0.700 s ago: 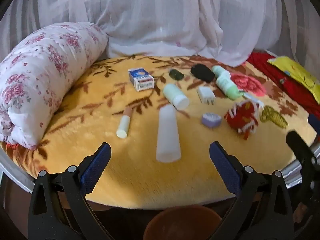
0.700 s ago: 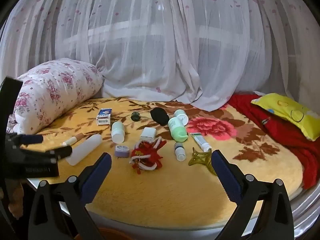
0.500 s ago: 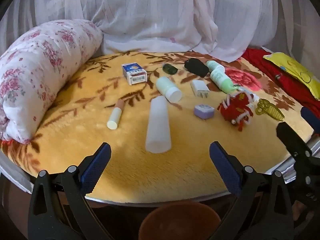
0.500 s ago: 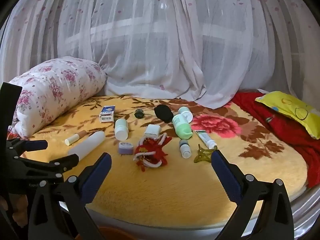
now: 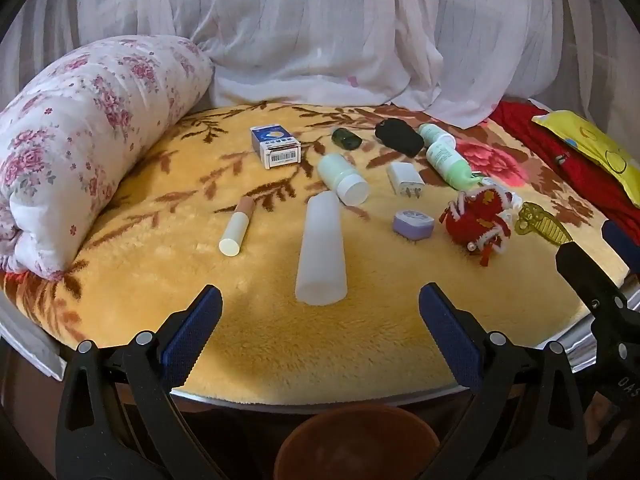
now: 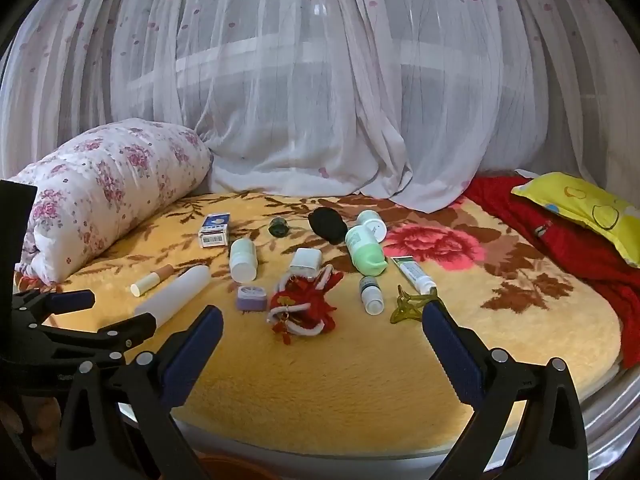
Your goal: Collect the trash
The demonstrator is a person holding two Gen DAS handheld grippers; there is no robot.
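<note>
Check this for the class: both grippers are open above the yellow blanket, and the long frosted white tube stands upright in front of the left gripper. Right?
Not quite. The frosted white tube lies on its side on the yellow blanket, as the left wrist view shows. The left gripper and right gripper are open.

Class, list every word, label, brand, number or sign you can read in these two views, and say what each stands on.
"DAS": embossed on the black frame of the right gripper, cut off at the picture edge.
Blue and white box: barcode and print, too small to read.
Green bottle: label print blurred.
Small tube: print unreadable.
Nothing else is legible.
</note>
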